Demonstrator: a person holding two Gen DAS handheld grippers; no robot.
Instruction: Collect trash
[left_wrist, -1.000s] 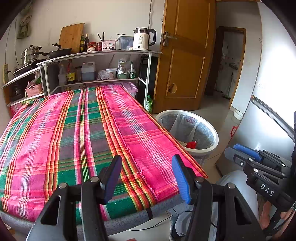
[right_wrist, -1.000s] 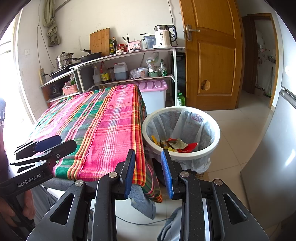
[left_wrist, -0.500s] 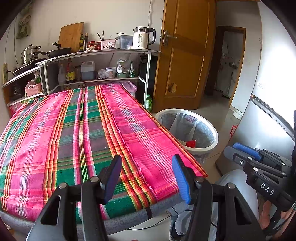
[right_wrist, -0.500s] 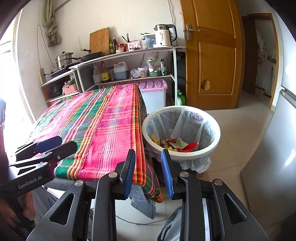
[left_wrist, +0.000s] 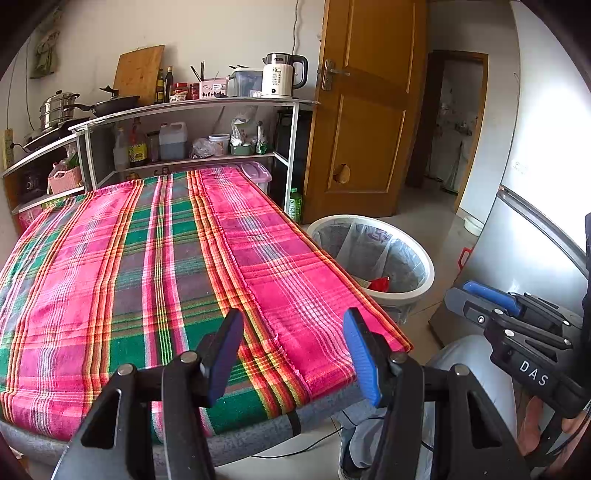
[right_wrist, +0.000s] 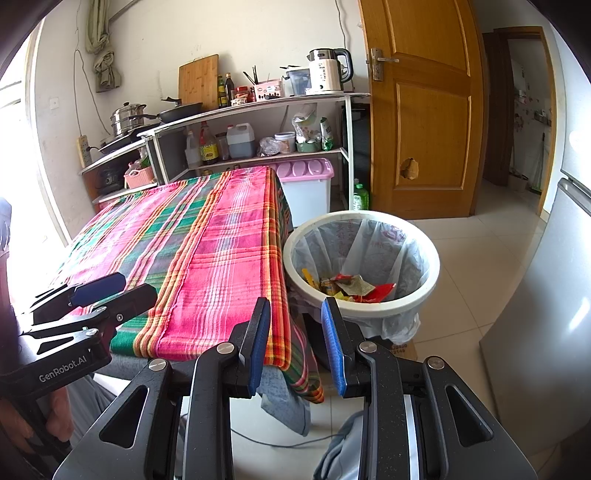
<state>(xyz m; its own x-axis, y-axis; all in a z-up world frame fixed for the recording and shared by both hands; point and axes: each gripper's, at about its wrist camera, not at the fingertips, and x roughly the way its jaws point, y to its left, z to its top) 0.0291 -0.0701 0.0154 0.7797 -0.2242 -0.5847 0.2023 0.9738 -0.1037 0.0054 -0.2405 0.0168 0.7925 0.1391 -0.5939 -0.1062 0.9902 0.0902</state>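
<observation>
A: How far along does the collecting look?
B: The plaid cloth (left_wrist: 155, 266) shows no litter. At about two o'clock from it, wrappers (right_wrist: 354, 288) lie inside the white bin (right_wrist: 436, 269).
A: And the tongs?
B: The left gripper (left_wrist: 291, 354) gapes wide, empty; the right gripper (right_wrist: 295, 343) stands narrower, also empty. Little seems left.

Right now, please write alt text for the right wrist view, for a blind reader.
The open right gripper holds nothing, near a plaid-covered table. Beside it stands a white lined bin with wrappers inside.
</observation>
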